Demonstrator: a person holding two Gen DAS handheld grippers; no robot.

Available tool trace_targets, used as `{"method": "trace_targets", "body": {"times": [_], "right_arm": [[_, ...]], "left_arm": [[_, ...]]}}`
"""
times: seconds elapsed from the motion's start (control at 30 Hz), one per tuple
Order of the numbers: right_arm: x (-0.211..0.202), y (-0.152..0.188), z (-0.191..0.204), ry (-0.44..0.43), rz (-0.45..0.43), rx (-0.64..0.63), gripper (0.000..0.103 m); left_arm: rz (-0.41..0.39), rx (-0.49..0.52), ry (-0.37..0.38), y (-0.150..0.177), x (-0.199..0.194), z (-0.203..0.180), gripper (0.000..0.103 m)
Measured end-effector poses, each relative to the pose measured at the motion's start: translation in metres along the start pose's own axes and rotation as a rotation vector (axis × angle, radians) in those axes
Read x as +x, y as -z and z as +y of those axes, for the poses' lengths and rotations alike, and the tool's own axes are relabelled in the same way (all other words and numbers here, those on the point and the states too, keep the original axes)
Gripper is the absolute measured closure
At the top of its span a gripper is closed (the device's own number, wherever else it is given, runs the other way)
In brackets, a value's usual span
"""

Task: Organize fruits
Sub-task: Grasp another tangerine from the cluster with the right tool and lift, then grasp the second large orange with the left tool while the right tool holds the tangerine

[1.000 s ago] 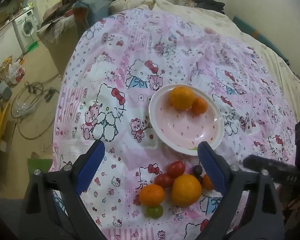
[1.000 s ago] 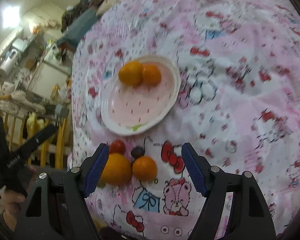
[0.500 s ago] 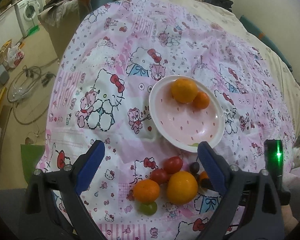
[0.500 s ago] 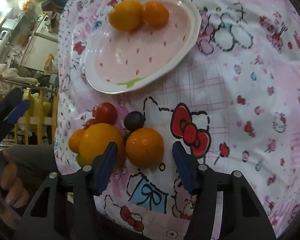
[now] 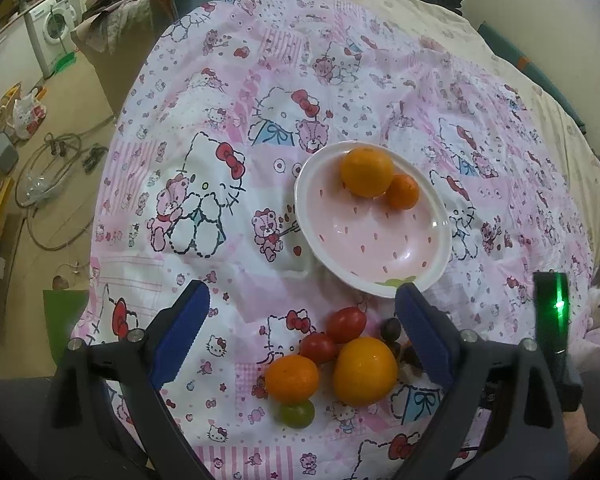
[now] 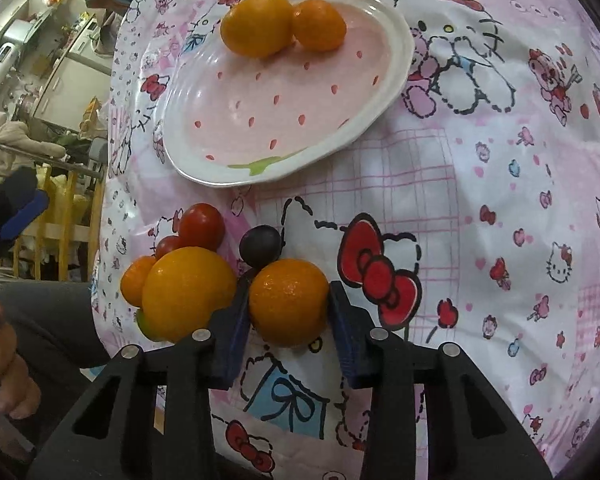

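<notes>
A bed covered in a pink cartoon quilt (image 5: pixel 228 184) holds a white and pink plate (image 6: pixel 400 60) with 2 oranges already in it, a big one (image 6: pixel 256 26) touching a smaller one (image 6: pixel 320 26).

Nearer the cameras, a loose pile of fruit sits on the quilt just short of the plate. The right gripper (image 6: pixel 288 312) has its 2 blue pads pressed against the sides of a mandarin (image 6: pixel 286 300), pinching it; whether it has left the quilt cannot be told. A dark grape (image 6: pixel 260 246) touches the mandarin's far side. A large orange (image 6: pixel 188 292) sits tight against the left pad, with 2 tomatoes (image 6: pixel 200 224), another mandarin (image 6: pixel 134 280) and a green grape (image 5: pixel 298 414) crowded around it.

The left gripper (image 5: pixel 300 336) hovers above the pile with its jaws spread wide, holding nothing.

Likely risks: the grip looks to sit on the near half of a round, smooth fruit, so it could squirt forward out of the pads. Lifting may nudge the dark grape or the large orange, and the soft, uneven quilt would let them roll off toward the bed edge. Squeezing harder could bruise the mandarin.
</notes>
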State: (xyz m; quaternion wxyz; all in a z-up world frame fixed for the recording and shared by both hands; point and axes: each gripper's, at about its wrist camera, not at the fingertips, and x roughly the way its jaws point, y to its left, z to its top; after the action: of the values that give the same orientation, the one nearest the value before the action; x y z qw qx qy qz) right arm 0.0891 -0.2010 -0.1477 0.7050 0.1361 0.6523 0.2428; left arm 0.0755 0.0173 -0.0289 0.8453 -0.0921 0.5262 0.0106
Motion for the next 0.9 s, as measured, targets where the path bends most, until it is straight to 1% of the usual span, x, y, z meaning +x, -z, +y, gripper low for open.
{"method": "trace_targets", "body": {"times": [0.3, 0.47, 0.57, 0.67, 0.77, 0.9], "right_arm": [[-0.029, -0.003, -0.006, -0.02, -0.085, 0.016, 0.064], [-0.056, -0.004, -0.009, -0.038, -0.172, 0.025, 0.064], [-0.074, -0.004, -0.008, -0.052, -0.244, 0.023, 0.064], [-0.085, -0.005, -0.01, -0.057, -0.295, 0.04, 0.064], [-0.092, -0.009, -0.013, -0.069, -0.316, 0.064, 0.064], [-0.099, -0.012, -0.017, -0.081, -0.335, 0.085, 0.064]], "left_arm": [[0.012, 0.013, -0.027, 0.004, 0.008, 0.001, 0.011], [0.011, 0.043, -0.07, 0.004, 0.014, -0.002, 0.011], [0.02, 0.055, -0.069, 0.008, 0.016, -0.004, 0.011], [0.05, 0.093, -0.06, 0.014, 0.02, -0.013, 0.011], [0.089, 0.142, -0.05, 0.026, 0.024, -0.026, 0.011], [0.165, 0.246, -0.027, 0.048, 0.033, -0.054, 0.011]]}}
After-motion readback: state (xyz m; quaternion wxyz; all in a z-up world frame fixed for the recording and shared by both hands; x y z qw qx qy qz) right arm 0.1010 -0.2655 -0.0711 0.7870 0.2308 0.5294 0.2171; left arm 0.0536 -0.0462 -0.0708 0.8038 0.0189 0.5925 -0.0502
